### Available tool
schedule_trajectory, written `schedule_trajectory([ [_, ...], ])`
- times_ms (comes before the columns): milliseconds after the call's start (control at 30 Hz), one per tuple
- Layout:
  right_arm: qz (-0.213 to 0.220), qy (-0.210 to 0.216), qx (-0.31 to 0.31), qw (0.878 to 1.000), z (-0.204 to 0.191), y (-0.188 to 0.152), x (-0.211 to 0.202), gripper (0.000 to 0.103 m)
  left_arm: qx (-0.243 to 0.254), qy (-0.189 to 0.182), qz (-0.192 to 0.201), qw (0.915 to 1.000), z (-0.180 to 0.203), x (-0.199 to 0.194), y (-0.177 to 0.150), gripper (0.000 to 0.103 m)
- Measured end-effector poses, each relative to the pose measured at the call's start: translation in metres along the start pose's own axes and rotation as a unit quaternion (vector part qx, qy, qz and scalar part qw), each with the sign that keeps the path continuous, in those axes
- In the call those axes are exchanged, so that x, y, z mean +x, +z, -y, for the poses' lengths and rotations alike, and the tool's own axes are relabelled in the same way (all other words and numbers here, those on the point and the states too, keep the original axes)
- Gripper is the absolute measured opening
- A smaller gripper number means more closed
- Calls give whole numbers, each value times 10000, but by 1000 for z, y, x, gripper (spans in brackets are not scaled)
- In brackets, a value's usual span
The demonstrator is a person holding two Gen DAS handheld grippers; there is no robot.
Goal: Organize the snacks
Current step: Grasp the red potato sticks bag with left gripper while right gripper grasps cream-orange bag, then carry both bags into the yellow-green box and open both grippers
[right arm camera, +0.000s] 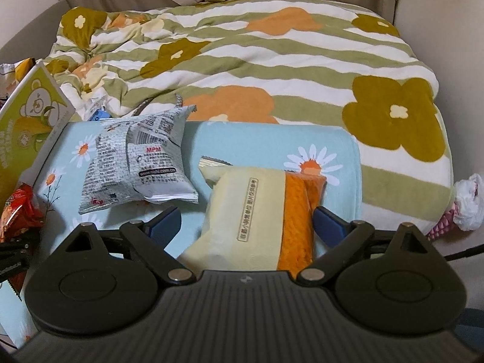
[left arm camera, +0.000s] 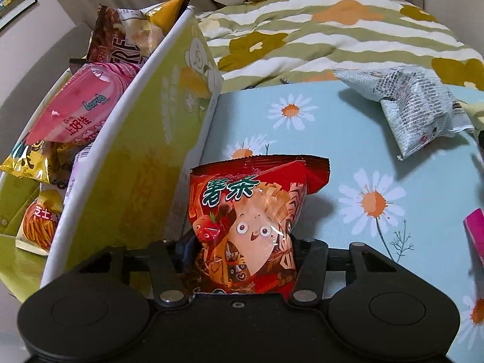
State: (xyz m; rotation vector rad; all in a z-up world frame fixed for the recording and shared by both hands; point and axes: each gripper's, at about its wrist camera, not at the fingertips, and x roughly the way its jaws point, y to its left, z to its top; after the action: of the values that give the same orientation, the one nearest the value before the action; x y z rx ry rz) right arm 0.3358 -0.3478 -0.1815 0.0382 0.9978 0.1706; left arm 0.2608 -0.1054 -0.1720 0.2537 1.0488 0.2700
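Snacks: several bags, some in a box, some out on a daisy-print bench.
Red bag (left arm camera: pixel 242 220): upright, clamped between the left gripper (left arm camera: pixel 242 251) fingers, just beside the box wall and over the bench (left arm camera: pixel 348 157).
Left fingers: closed on the red bag's lower half; the bag bulges above them.
Box (left arm camera: pixel 121 163): green with a white rim and a bear print, standing at the bench's left edge.
Box contents: pink bag (left arm camera: pixel 78 106) lying on top, brown-and-yellow bag (left arm camera: pixel 130 30) at the far end, more yellow and orange packs underneath.
Cream bag (right arm camera: pixel 251 220): cream with an orange side, lying between the right gripper (right arm camera: pixel 245 224) fingers.
Right fingers: blue pads apart; the right pad (right arm camera: pixel 329 224) touches the bag's orange edge, the left pad stands clear of it.
Grey bag (right arm camera: pixel 139 160): newsprint pattern, lying on the bench just left of the cream bag.
Pink pack (left arm camera: pixel 476 230): only a corner shows at the right edge of the left view.
Bed (right arm camera: pixel 272 60): striped flower quilt beyond the bench.
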Motion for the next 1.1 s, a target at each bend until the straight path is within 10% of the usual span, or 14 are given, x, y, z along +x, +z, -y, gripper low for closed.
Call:
schedule_trajectory([
  [267,74,-81,-133,9999,-1,-3,-5,79,-63,-140,200,9997,1,-22,-5,54],
  [1100,1183,262,-168,9925,-94,-11,-145,77,-638,-757,1346,9859,-92,-143,-41,54],
])
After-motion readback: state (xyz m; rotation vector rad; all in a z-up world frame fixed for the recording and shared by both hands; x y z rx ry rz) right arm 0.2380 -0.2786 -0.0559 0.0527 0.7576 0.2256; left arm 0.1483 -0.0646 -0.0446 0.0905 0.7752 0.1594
